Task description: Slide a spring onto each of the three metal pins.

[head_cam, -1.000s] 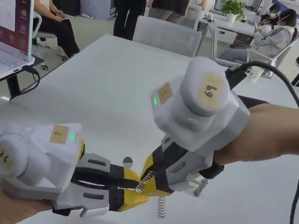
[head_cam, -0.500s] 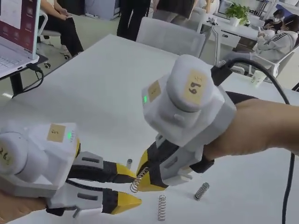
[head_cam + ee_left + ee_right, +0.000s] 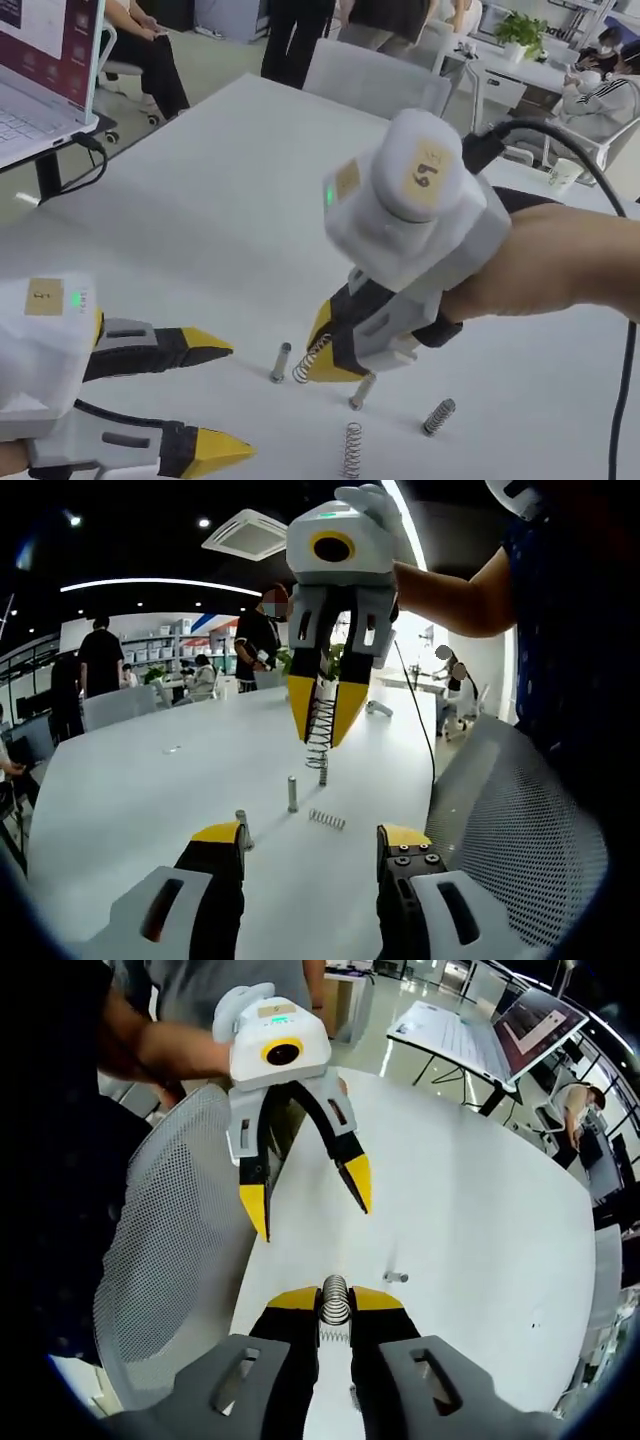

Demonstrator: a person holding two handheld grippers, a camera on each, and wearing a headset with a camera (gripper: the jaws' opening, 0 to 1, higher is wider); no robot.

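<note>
Jaws of the left gripper (image 3: pixel 215 398) gape wide with nothing between them, nearest the head view's camera and to the near left of the right gripper (image 3: pixel 322 365). One loose spring (image 3: pixel 351 448) lies flat on the white table (image 3: pixel 220 190) just nearer than the right gripper, and a second loose spring (image 3: pixel 436 416) lies to its near right. One metal pin (image 3: pixel 280 362) stands just left of the right gripper's tips, another metal pin (image 3: pixel 362 391) just right of them. The right gripper is clamped on a held spring (image 3: pixel 312 358) that hangs below its tips. In the left gripper view the held spring's lower end lines up with the top of the farthest pin (image 3: pixel 323 773); whether they touch cannot be told. Beyond the right gripper, a laptop (image 3: pixel 40 70) shows at far left and a grey chair (image 3: pixel 370 75) stands at the table's far edge.
</note>
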